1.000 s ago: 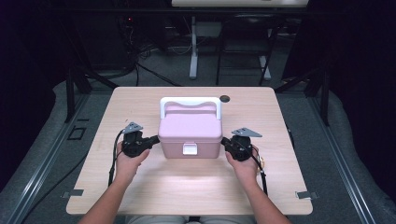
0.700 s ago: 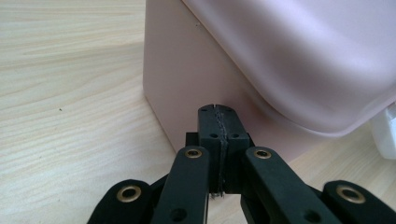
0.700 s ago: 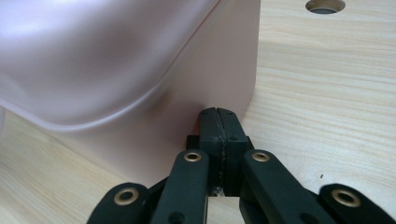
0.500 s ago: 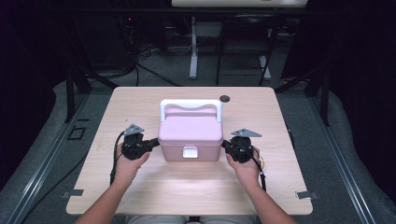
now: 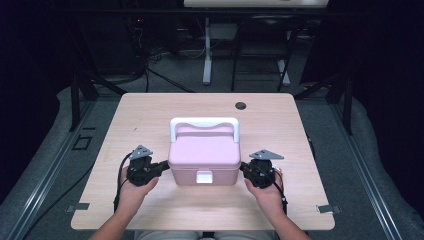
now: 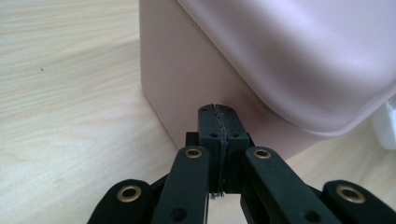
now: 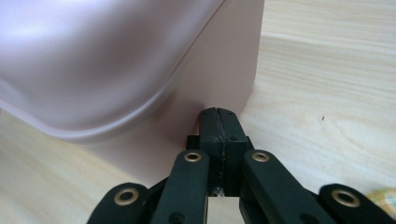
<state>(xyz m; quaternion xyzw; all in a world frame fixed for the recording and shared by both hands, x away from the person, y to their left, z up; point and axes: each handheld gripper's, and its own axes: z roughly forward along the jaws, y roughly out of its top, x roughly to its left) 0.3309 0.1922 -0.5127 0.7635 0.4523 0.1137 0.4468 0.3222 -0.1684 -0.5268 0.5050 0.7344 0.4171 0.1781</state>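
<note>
Both tongs (image 6: 218,122) closed against pink box (image 5: 204,152)

High overhead camera; both gripper cameras close against opposite pink box (image 5: 204,155) sides.

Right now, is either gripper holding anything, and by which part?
Nothing is clamped. The left gripper and right gripper are both shut on nothing, tips pressed against opposite side walls of the pink lidded box.

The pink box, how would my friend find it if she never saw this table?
Look at the wooden table. In its middle, between the left gripper and the right gripper, sits the pink box. It alone is pink, with a white handle and a white clasp.
</note>
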